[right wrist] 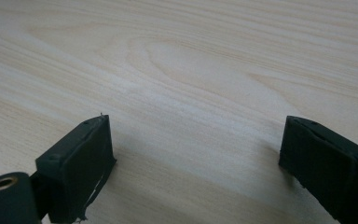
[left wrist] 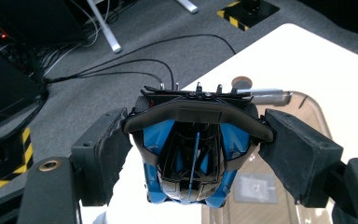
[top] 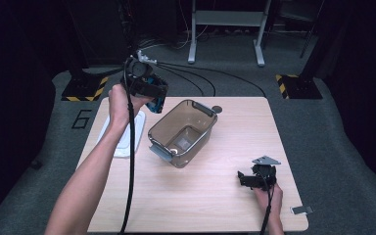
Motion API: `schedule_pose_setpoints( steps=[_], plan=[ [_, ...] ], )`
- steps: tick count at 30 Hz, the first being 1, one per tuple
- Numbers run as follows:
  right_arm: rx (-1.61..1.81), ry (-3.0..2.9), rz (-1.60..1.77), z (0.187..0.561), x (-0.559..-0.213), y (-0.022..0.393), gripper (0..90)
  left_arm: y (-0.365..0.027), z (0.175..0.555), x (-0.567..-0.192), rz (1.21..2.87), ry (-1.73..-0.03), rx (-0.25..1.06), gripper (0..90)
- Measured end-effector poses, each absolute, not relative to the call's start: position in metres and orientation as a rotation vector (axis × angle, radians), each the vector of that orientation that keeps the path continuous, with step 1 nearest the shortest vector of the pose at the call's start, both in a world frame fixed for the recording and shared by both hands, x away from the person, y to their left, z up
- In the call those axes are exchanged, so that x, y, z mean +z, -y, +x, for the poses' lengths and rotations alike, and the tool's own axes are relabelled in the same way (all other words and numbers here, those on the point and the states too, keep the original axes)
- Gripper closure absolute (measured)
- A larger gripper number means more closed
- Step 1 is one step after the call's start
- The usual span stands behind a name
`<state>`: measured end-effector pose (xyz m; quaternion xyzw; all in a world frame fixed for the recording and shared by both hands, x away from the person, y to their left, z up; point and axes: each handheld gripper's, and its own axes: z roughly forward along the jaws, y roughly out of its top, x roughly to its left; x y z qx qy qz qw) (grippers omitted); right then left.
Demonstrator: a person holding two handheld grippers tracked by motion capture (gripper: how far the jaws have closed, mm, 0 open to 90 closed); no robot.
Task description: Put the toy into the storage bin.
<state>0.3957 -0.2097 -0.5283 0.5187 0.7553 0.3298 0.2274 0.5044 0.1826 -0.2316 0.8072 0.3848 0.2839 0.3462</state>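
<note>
Fingers of the left gripper (left wrist: 193,154) pinch a blue and black toy car (left wrist: 191,158), held up over the clear brown plastic box (top: 182,132); dropping it in is probably next. Right gripper (top: 257,178) fingers are spread, resting on the pale wooden table (top: 215,196), near right.

Bin (top: 182,133) sits mid-table (top: 215,205) with a flat lid (top: 125,131) just left of it, the toy car (left wrist: 193,154) is held up over the bin's far-left corner, I think, and the right gripper (top: 247,180) rests near-right.

Blue-and-black toy car (left wrist: 191,154), smoky translucent bin (top: 183,132), pale wood-grain table (top: 215,205).
</note>
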Motion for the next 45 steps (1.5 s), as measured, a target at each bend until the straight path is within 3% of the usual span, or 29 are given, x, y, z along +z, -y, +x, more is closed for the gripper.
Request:
schedule_pose_setpoints(
  steps=[16, 45],
  plan=[
    [0.908, -2.081, 1.428, 0.396, -0.528, 0.210, 8.6, -0.153, 0.505, -0.245, 2.136, -0.941, 0.646, 24.7],
    [0.908, -2.081, 1.428, 0.396, -0.528, 0.210, 8.5, -0.138, 0.511, -0.319, 2.360, -0.996, 0.401, 24.6]
  ],
)
